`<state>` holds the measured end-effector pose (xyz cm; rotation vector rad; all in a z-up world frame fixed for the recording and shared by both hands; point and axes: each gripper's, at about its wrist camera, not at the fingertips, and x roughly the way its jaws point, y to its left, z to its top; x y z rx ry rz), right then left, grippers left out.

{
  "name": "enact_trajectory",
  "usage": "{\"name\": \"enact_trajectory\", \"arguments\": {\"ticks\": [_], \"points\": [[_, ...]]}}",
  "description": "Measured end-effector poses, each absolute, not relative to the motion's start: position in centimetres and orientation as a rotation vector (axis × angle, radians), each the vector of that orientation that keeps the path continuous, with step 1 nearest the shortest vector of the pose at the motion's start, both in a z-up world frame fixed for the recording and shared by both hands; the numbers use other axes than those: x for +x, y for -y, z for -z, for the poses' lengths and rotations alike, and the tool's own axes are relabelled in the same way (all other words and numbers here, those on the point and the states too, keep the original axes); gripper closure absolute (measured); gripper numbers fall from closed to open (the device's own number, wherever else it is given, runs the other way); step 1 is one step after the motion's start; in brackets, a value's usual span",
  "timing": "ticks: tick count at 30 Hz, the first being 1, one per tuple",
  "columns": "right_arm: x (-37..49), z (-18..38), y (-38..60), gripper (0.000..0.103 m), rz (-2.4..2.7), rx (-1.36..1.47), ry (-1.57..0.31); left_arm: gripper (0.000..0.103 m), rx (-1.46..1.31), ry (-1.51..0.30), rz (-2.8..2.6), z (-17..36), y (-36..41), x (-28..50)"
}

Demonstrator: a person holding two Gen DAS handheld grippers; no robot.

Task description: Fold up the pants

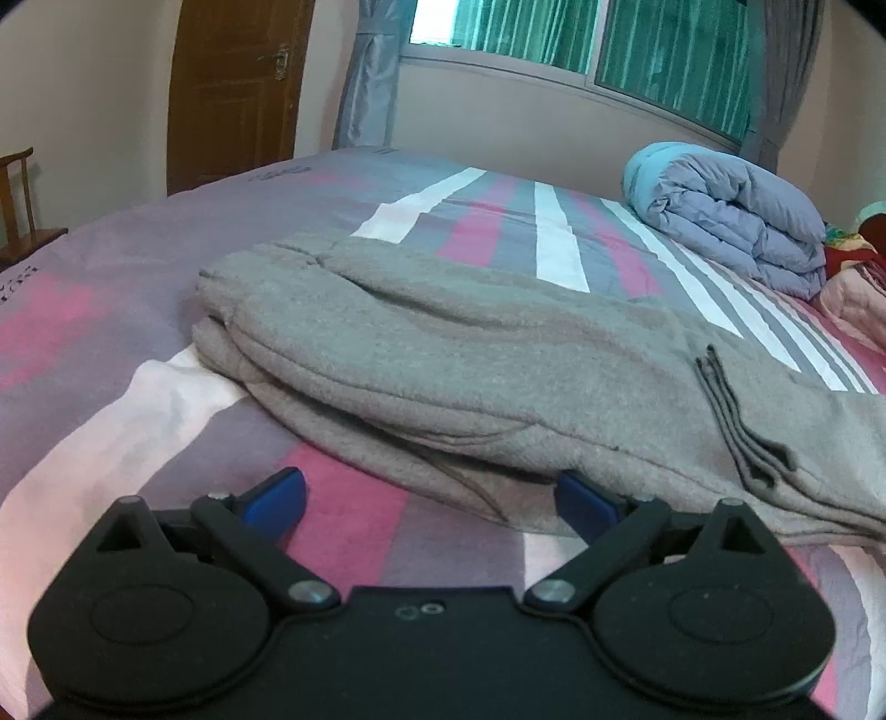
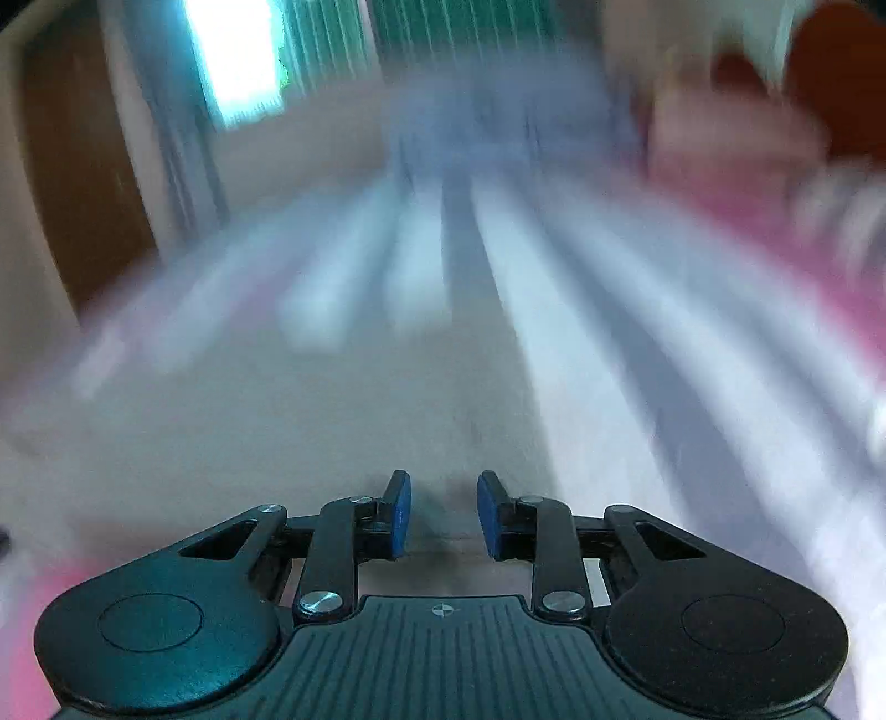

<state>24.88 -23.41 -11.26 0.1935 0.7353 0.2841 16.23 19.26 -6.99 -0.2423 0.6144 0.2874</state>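
My left gripper (image 1: 429, 501) sits low on the bed (image 1: 111, 343), the folded pants (image 1: 443, 354) lying just before it. A rolled quilt (image 1: 736, 221) rests behind them to the right, below the window (image 1: 581, 39).

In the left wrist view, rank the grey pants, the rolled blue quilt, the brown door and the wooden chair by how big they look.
1. grey pants, widest by far, but nearest the camera
2. brown door
3. rolled blue quilt, close to the door in apparent size, so that order is unsure
4. wooden chair, smallest and cut off at the edge
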Motion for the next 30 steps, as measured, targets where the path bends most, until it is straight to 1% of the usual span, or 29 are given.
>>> {"name": "enact_trajectory", "arguments": {"ticks": [2, 5, 8, 10, 12, 13, 14, 15, 18, 20, 22, 26, 30], "points": [[25.3, 10.2, 24.1, 0.075, -0.297, 0.188, -0.681, 0.011, -0.248, -0.613, -0.296, 6.9, -19.1, 16.3], [26.6, 7.7, 24.6, 0.075, -0.290, 0.209, -0.552, 0.011, -0.242, -0.617, -0.305, 6.9, -18.9, 16.5], [30.9, 6.2, 24.5, 0.075, -0.264, 0.231, -0.520, 0.011, -0.225, -0.624, -0.313, 7.0, -18.6, 16.9], [33.5, 6.9, 24.1, 0.075, -0.250, 0.220, -0.557, 0.010, -0.217, -0.626, -0.318, 7.0, -18.6, 17.1], [36.8, 9.2, 23.3, 0.076, -0.245, 0.211, -0.686, 0.009, -0.219, -0.628, -0.324, 7.1, -18.6, 17.2], [37.4, 10.1, 23.5, 0.076, -0.245, 0.221, -0.714, 0.009, -0.221, -0.629, -0.327, 7.1, -18.6, 17.4], [37.5, 10.1, 23.7, 0.076, -0.246, 0.230, -0.703, 0.009, -0.220, -0.631, -0.330, 7.2, -18.6, 17.5], [37.2, 9.6, 23.9, 0.075, -0.244, 0.231, -0.694, 0.008, -0.217, -0.630, -0.331, 7.2, -18.5, 17.6], [33.9, 7.9, 24.2, 0.075, -0.317, 0.274, -0.537, 0.007, -0.203, -0.633, -0.334, 7.5, -18.3, 18.2], [33.0, 8.4, 22.8, 0.075, -0.370, 0.205, -0.546, 0.007, -0.204, -0.637, -0.336, 7.6, -18.2, 18.4], [33.7, 10.4, 21.4, 0.075, -0.360, 0.142, -0.659, 0.007, -0.213, -0.638, -0.335, 7.6, -18.3, 18.4], [30.8, 7.6, 22.0, 0.075, -0.381, 0.194, -0.547, 0.007, -0.230, -0.633, -0.333, 7.6, -18.6, 18.0], [25.3, 7.0, 23.1, 0.075, -0.405, 0.191, -0.485, 0.007, -0.279, -0.603, -0.322, 7.1, -19.4, 16.8]]}}
